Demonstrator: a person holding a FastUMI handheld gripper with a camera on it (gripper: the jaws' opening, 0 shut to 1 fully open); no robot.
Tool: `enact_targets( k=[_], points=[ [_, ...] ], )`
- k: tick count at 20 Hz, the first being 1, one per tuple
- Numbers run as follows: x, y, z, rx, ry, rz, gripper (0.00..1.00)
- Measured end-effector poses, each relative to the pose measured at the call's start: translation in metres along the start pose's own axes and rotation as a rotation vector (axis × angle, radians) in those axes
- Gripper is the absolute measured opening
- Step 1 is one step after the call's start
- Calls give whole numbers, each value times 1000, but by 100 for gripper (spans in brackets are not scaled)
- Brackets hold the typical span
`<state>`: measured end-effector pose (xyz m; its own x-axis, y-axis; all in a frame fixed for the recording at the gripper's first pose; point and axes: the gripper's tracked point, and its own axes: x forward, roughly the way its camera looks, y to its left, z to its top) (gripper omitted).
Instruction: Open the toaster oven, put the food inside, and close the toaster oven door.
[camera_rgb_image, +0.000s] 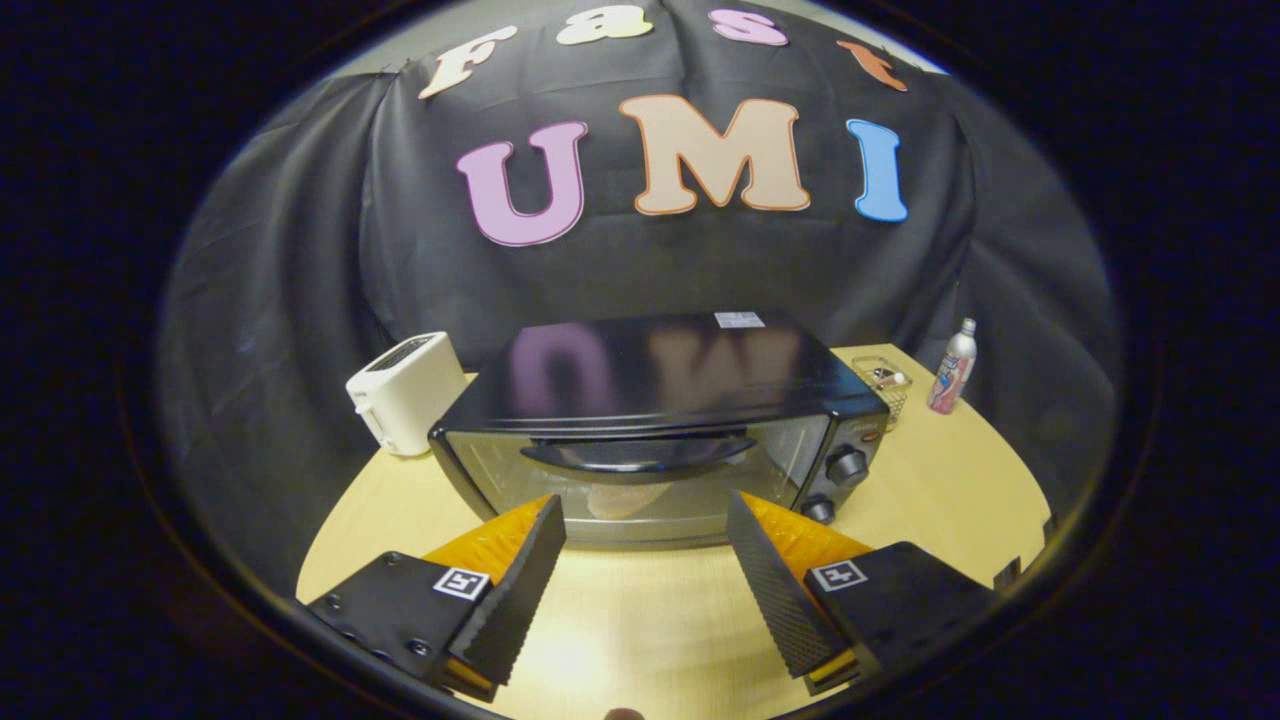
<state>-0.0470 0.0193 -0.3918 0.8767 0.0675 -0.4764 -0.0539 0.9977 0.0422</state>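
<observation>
My toaster oven (660, 400) has a shiny black top and a glass door. The table (640, 620) looks like smooth, pale wood. My finger pads (520, 590) are bumpy.

Bare table (640, 610) lower centre, free between spread gripper (645, 545) fingers. Toaster oven (660, 430), door closed, blocks centre; toaster (408, 392) left; basket (884, 384), bottle (952, 368) right.

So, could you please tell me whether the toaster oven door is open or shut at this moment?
Shut. The toaster oven door stands upright, flush with the front, handle at the top. The gripper, jaws open and empty, hovers just before it.
</observation>
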Motion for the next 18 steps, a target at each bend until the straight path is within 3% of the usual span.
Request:
enact_targets(
  k=[8, 18],
  points=[
    [-18, -4, 37, 15, -63, 3, 100],
    [-81, -22, 201, -28, -297, -14, 100]
  ],
)
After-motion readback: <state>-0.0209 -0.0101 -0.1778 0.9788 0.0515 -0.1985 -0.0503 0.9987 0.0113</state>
